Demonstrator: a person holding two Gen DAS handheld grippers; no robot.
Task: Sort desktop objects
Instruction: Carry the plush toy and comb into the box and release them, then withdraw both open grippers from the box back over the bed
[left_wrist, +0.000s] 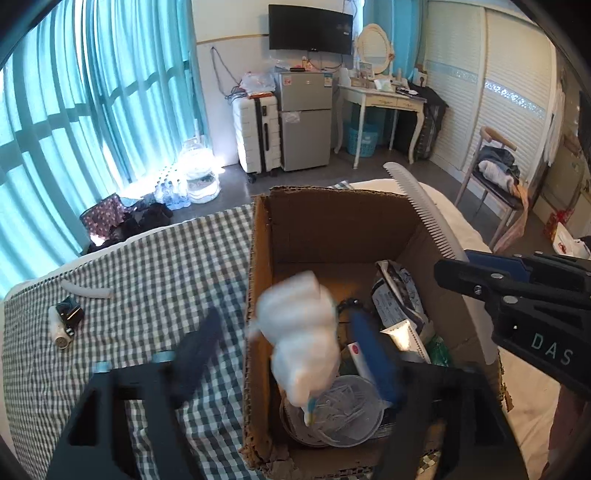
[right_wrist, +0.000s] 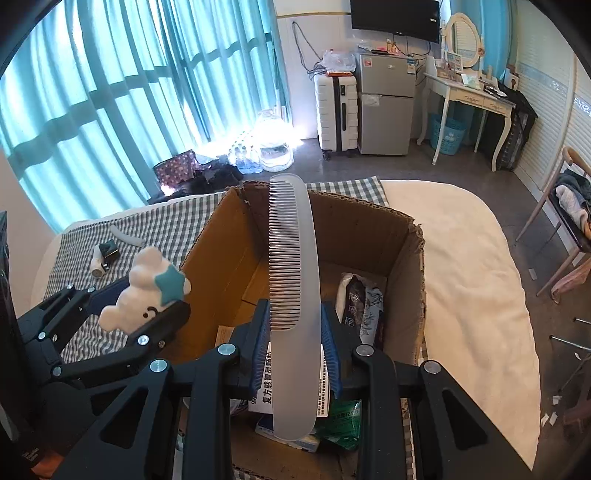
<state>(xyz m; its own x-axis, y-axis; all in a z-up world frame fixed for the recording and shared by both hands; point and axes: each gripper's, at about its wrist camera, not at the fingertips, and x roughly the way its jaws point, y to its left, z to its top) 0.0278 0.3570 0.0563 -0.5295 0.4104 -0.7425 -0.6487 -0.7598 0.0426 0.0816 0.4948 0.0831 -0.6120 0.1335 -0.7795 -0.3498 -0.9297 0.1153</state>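
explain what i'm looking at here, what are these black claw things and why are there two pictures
There is no robot here. A person holds a two-finger gripper in each hand, and each gripper carries a wide-angle camera that looks along its fingers. So one picture comes from the left hand's tool and the other from the right's.

Both hang over an open cardboard box that stands on a checked cloth. The right gripper is clamped on a pale comb. The left gripper stands wide open with a white plush toy between its fingers; the toy is blurred in that gripper's own view.

The box holds packets and a round clear tub. A small bottle and a white tube lie on the cloth.
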